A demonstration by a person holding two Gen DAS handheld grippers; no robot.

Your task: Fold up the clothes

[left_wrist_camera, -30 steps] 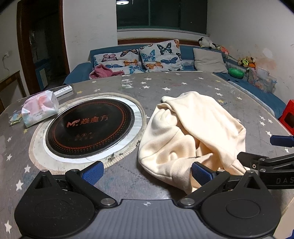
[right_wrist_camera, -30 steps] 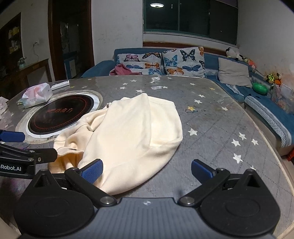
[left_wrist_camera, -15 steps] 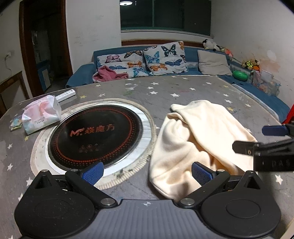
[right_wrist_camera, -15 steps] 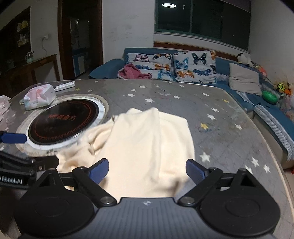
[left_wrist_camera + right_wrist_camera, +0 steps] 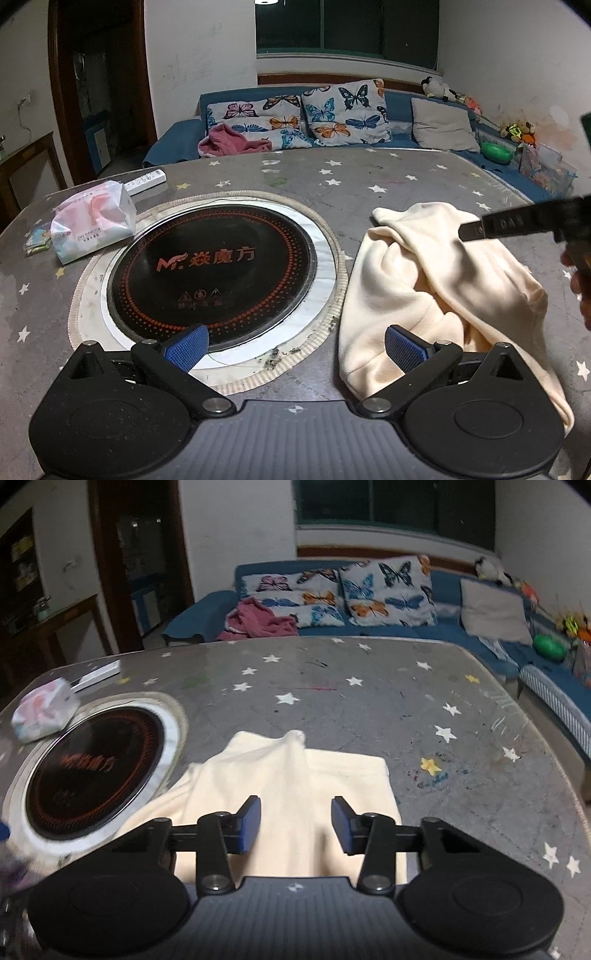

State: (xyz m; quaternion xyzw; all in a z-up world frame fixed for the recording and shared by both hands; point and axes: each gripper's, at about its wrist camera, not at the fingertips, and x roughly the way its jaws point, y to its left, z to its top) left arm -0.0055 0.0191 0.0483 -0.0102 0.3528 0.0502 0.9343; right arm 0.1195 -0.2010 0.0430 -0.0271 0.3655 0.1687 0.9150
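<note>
I am keeping my left gripper (image 5: 293, 343) wide over the bench (image 5: 369, 184), its fingers (image 5: 186, 347) gripping nothing. Just beside the round cooktop (image 5: 212, 273), the cream garment (image 5: 443, 295) is lying rumpled — no neat fold yet. My right gripper (image 5: 294, 823) is closing, cloth lying between the pads — nearly all the folding is remaining.

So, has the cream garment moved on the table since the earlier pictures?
Yes. In the left wrist view the cream garment has pulled rightward, away from the round cooktop, whose rim it overlapped before.
</note>
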